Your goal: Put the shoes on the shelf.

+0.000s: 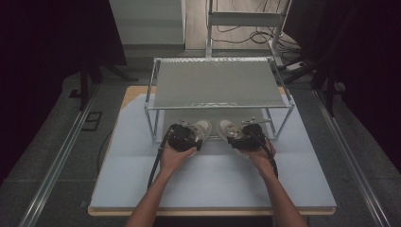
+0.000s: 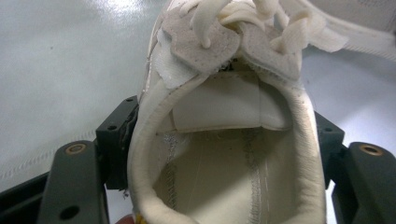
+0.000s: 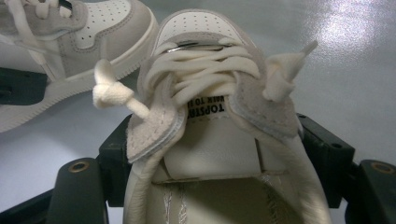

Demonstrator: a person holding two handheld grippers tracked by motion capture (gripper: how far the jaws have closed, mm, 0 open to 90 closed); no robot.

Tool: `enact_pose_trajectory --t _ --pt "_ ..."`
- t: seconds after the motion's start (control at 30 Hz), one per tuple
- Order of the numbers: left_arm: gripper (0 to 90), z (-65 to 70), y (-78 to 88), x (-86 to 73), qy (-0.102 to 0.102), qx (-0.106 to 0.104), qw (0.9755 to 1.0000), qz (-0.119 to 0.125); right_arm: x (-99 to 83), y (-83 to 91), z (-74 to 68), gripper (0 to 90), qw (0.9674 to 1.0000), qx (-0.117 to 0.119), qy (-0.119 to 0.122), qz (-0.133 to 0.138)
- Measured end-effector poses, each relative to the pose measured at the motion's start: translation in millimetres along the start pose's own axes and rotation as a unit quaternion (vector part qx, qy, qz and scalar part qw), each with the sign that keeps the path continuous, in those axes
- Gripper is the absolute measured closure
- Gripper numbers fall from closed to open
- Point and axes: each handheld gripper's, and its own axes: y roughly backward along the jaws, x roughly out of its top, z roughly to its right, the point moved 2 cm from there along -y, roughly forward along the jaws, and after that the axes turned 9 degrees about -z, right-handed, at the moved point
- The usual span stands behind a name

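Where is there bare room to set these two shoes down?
The grey mesh top of the metal rack is bare. So is the pale blue table mat around the forearms. It is crowded at the rack's front opening, where the left white sneaker and right white sneaker sit close together.

Sneaker (image 3: 205, 93): perforated smooth leather, matt suede panels, woven cloth laces (image 3: 201, 74); rack (image 1: 220, 85) metal.

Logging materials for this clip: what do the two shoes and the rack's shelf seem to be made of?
Left shoe: cream leather-like collar, matte, with visible stitching; grey suede-looking lace tabs.
Right shoe: perforated smooth toe, likely leather or synthetic; grey napped panels, thick woven laces.
Rack shelf: dull grey sheet on a shiny metal tube frame; whether metal or plastic is unclear.
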Motion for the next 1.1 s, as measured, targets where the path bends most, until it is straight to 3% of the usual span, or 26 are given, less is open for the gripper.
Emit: enact_pose_trajectory --t 0.2,0.4,0.57,0.73,0.83,0.9,0.93,1.0,1.1 --pt "29.7 0.8 -9.1 8.9 0.008 0.004 1.0 0.0 7.4 -8.1 2.8 27.9 0.9999 -0.005 -0.011 -0.003" --pt "29.7 -6.5 -19.2 16.5 -0.01 0.006 0.9999 -0.002 14.9 -15.6 7.3 27.9 0.9996 -0.022 -0.017 0.0" --pt "29.6 -6.0 -23.0 22.6 -0.001 0.006 1.0 -0.001 18.5 -23.9 8.5 27.8 0.9995 -0.02 -0.025 -0.003" --pt "29.5 -0.1 -27.8 30.0 0.032 0.002 0.9995 0.0 23.7 -29.3 8.2 27.6 0.9991 -0.02 -0.037 -0.005" --pt "29.4 -3.2 -30.3 32.8 0.021 0.002 0.9998 -0.003 26.4 -32.5 9.7 27.6 0.9987 -0.028 -0.043 -0.001" --pt "29.2 -0.4 -31.6 34.1 0.028 -0.002 0.9996 -0.007 26.3 -36.5 12.5 27.4 0.9984 -0.027 -0.05 -0.003" --pt "29.0 0.9 -33.4 34.9 0.041 0.004 0.9992 0.002 25.8 -38.5 13.6 27.2 0.9981 -0.028 -0.054 -0.005" --pt "28.7 0.6 -33.7 35.7 0.037 0.012 0.9992 0.0 24.8 -41.4 15.4 27.0 0.9978 -0.029 -0.059 -0.007" --pt "27.2 1.4 -33.8 35.4 0.042 0.004 0.9991 0.003 24.2 -44.7 15.2 26.1 0.9973 -0.03 -0.066 -0.004"
